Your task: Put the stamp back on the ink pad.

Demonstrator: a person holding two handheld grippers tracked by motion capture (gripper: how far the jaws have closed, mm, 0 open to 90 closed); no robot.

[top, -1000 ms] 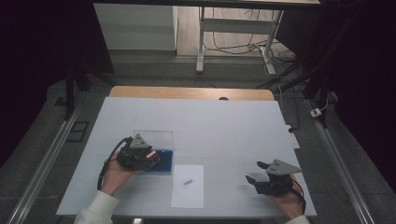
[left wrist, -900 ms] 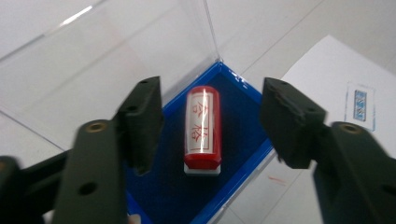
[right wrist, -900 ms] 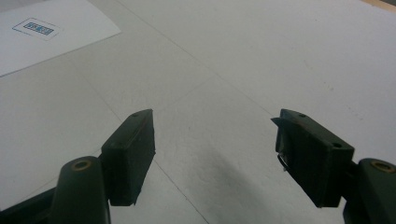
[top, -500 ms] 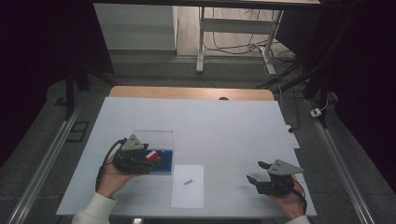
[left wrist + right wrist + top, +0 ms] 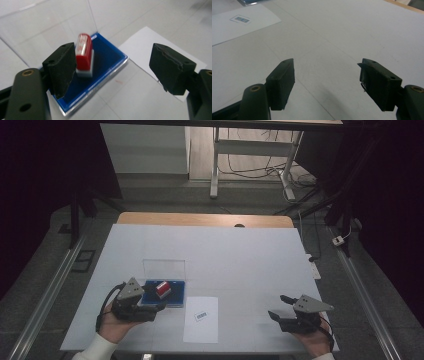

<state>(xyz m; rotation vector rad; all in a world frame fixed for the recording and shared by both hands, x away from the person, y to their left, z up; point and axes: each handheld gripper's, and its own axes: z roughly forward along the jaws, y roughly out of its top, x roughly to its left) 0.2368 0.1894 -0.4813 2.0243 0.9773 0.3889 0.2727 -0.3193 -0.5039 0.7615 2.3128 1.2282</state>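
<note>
A red stamp with a white base (image 5: 162, 289) stands in a shallow blue tray (image 5: 176, 297) at the lower left of the high view, on a white table (image 5: 240, 265). A clear lid (image 5: 163, 268) rises upright from the tray's far edge. The left gripper (image 5: 159, 306) sits just below the tray; its jaws have just been opening and now stand wide apart with nothing pressed between them. In the left gripper view the stamp (image 5: 84, 54) shows just beyond one jaw, apart from it or barely touching, I cannot tell which.

The likely risk: the stamp is tall and narrow, and a sideways brush from that near jaw could tip it over or push it against the clear lid (image 5: 50, 30). The light tray (image 5: 107, 60) could also slide.

A white sheet with a barcode label (image 5: 201, 319) lies just right of the tray, near the table's bottom edge. The right gripper (image 5: 282, 309) rests at lower right, jaws apart and empty, close to the table's corner. The middle and upper table offer wide open room.
</note>
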